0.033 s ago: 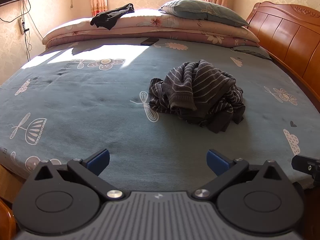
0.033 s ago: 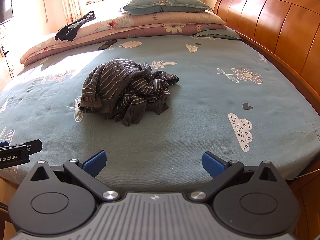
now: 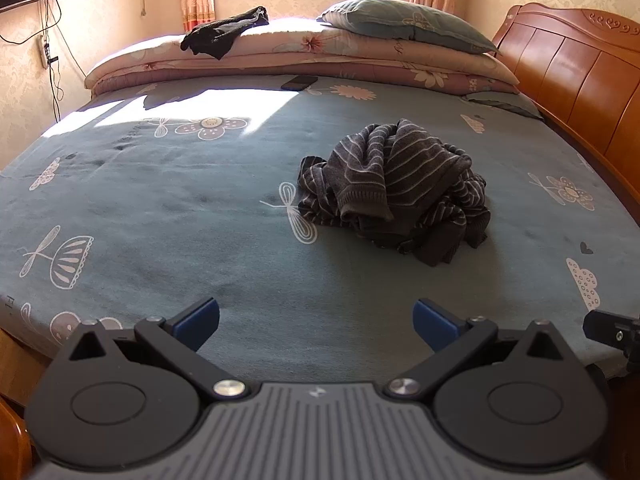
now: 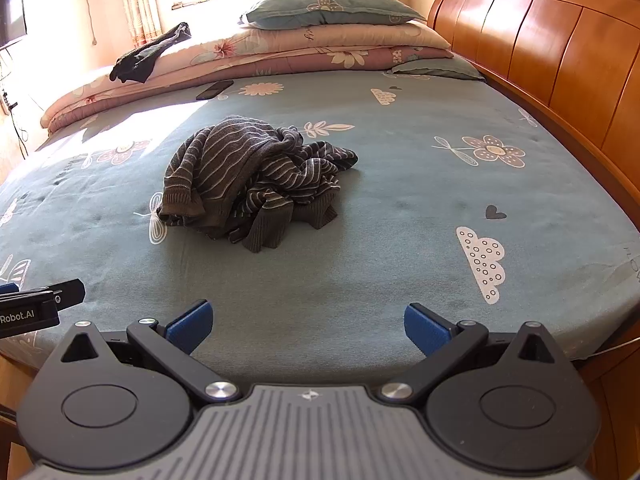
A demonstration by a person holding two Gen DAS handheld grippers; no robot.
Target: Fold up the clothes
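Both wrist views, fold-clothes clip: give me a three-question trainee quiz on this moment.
1. True or false: the striped sweater lies flat and spread out on the bed.
2. What does the left claw hold?
A. the sweater
B. the phone
C. nothing
3. Fill in: the black garment lies on the folded ____ by the window.

Key
1. False: it sits in a crumpled heap.
2. C: both the left claw and the right claw are open, short of the sweater.
3. Quilts.
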